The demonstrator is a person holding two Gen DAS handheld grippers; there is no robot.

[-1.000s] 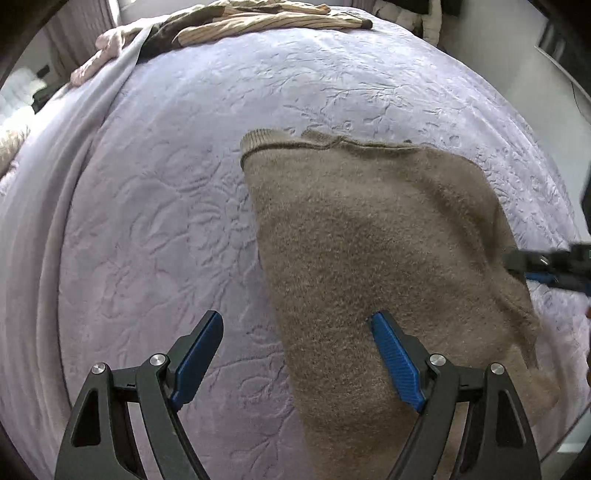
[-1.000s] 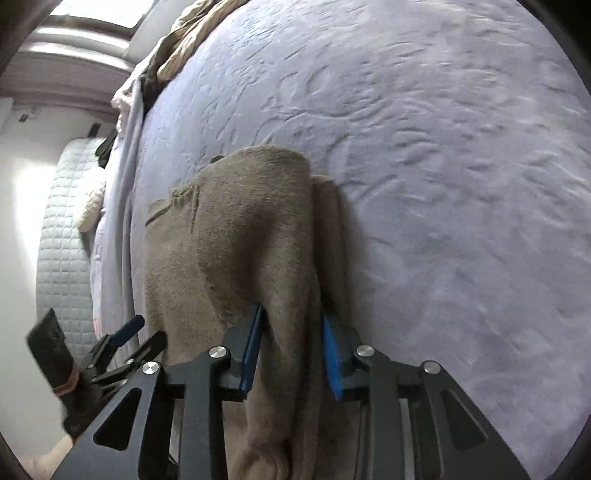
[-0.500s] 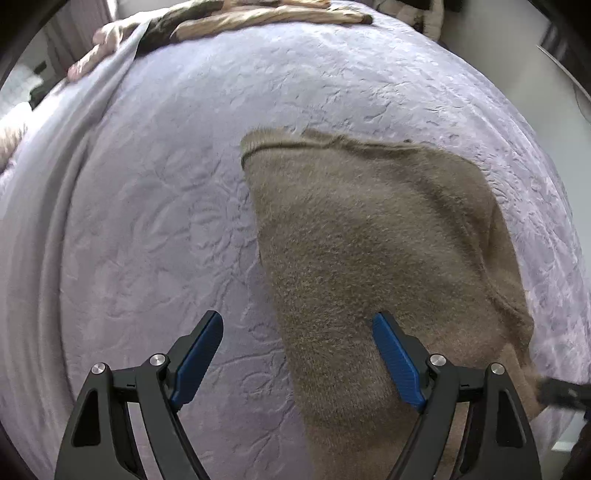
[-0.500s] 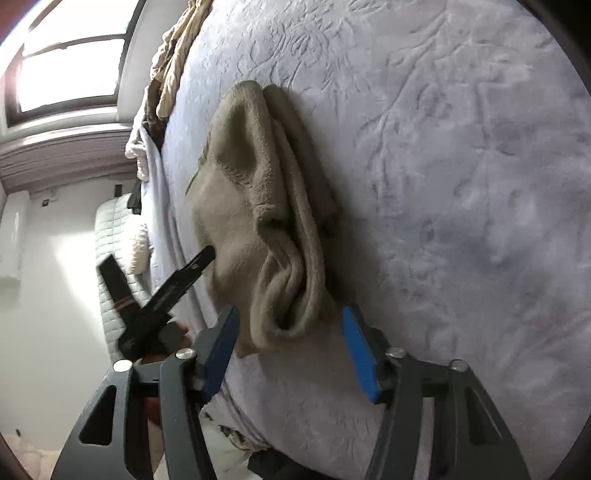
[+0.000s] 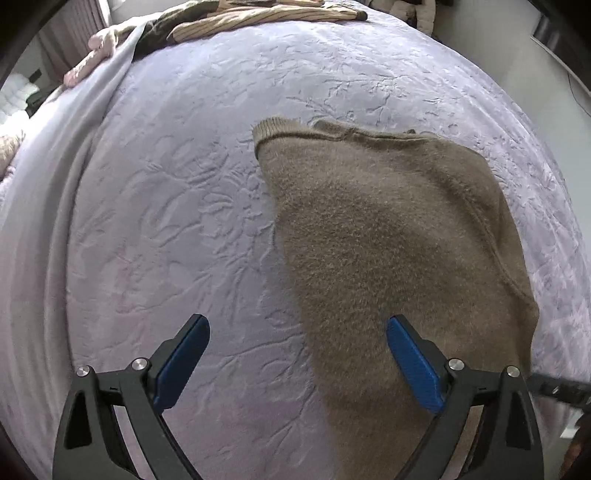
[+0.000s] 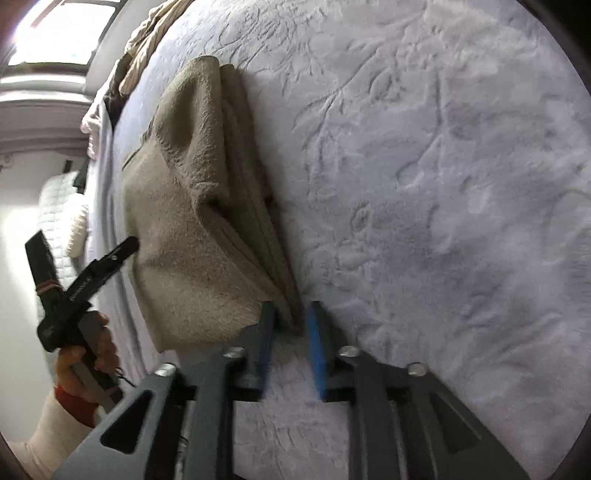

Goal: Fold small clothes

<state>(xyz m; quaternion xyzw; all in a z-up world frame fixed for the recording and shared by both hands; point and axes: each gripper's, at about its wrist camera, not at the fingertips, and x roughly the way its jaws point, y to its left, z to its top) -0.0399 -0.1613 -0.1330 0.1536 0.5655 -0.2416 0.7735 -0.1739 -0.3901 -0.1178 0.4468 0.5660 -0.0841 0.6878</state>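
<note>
A brown fuzzy sweater (image 5: 388, 236) lies partly folded on the lilac bedspread (image 5: 177, 206), its near end running over the bed's front edge. My left gripper (image 5: 297, 360) is open and empty above the sweater's left edge. In the right wrist view the sweater (image 6: 199, 206) shows as stacked layers. My right gripper (image 6: 290, 332) has its blue pads close together, and the sweater's lower right corner reaches in between them. The left gripper also shows in the right wrist view (image 6: 83, 280), held in a hand.
A heap of striped and pink clothes (image 5: 236, 18) lies at the bed's far edge. A white quilted headboard or cushion (image 6: 59, 214) stands beyond the bed's left side. The floor shows past the bed's right edge (image 5: 546, 70).
My right gripper let go of the sweater's side fold, opened, moved down to the garment's near corner and has closed most of the way around it. My left gripper has stayed open in place.
</note>
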